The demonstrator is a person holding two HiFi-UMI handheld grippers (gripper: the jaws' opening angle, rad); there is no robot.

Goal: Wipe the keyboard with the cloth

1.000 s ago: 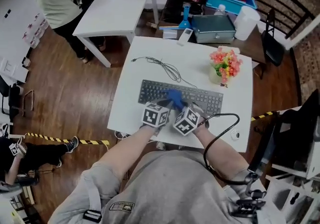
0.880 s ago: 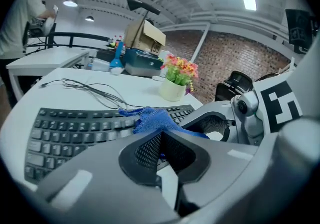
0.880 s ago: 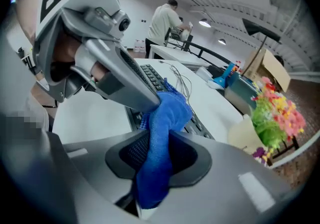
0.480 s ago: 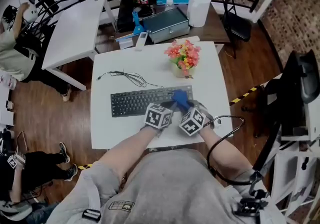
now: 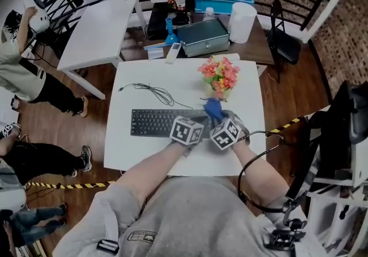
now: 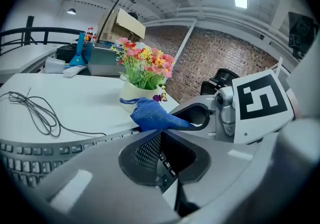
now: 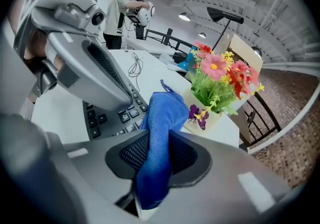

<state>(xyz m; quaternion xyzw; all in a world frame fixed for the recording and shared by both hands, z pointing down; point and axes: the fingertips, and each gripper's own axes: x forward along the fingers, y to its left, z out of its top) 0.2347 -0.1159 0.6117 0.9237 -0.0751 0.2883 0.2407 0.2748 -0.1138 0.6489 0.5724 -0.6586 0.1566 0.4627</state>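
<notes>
**Grip check, right side**

My right tongs [image 7: 157, 158] are clamped on the blue cloth [image 7: 162, 118], held over the right end of the keyboard [image 5: 150, 122] near the flower pot [image 5: 221, 92]. Contact with keys: cannot tell. Left tongs [image 6: 159, 140] slightly apart, empty. From above, marker cubes [image 5: 186, 131] hide both pairs of jaws.

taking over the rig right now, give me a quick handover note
Left tool: open, empty, over the keys.
Right tool: shut on the blue cloth.
Things: cloth at the right end of the keyboard, near the flower pot.
Done: cloth gripped and at the keys; how much is wiped doesn't show.
Left: wipe across to the left end.
</notes>
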